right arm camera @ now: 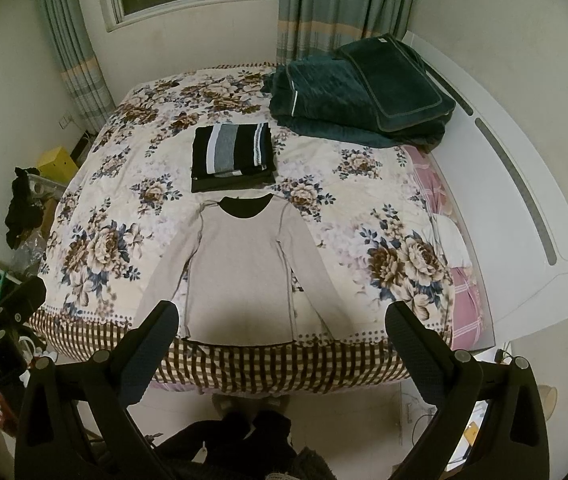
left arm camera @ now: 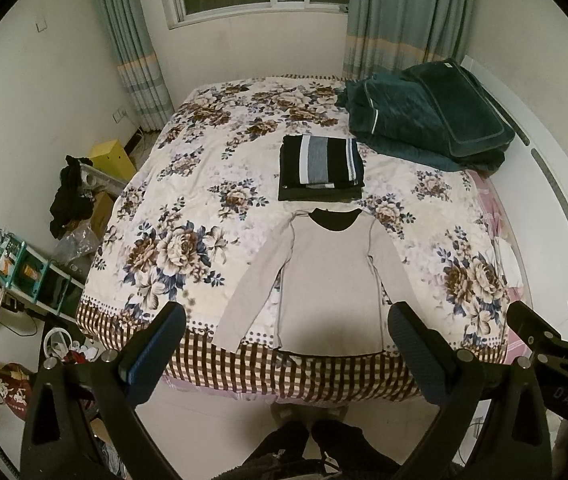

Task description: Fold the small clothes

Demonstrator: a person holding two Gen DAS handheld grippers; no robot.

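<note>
A beige long-sleeved shirt (left arm camera: 330, 280) with a black collar lies flat and spread out on the floral bedspread (left arm camera: 187, 208), hem at the bed's near edge; it also shows in the right wrist view (right arm camera: 239, 268). Behind it sits a folded stack of dark striped clothes (left arm camera: 320, 166), also in the right wrist view (right arm camera: 231, 156). My left gripper (left arm camera: 286, 320) is open and empty, held above the shirt's hem. My right gripper (right arm camera: 281, 320) is open and empty, over the hem's right side. The right gripper's body (left arm camera: 556, 344) shows at the left view's right edge.
A dark green folded quilt and pillow (left arm camera: 424, 120) lie at the bed's far right corner. A white headboard (right arm camera: 524, 184) runs along the right. Clutter, shelves and a yellow box (left arm camera: 109, 158) stand on the floor left of the bed. The person's legs (left arm camera: 316, 448) are below.
</note>
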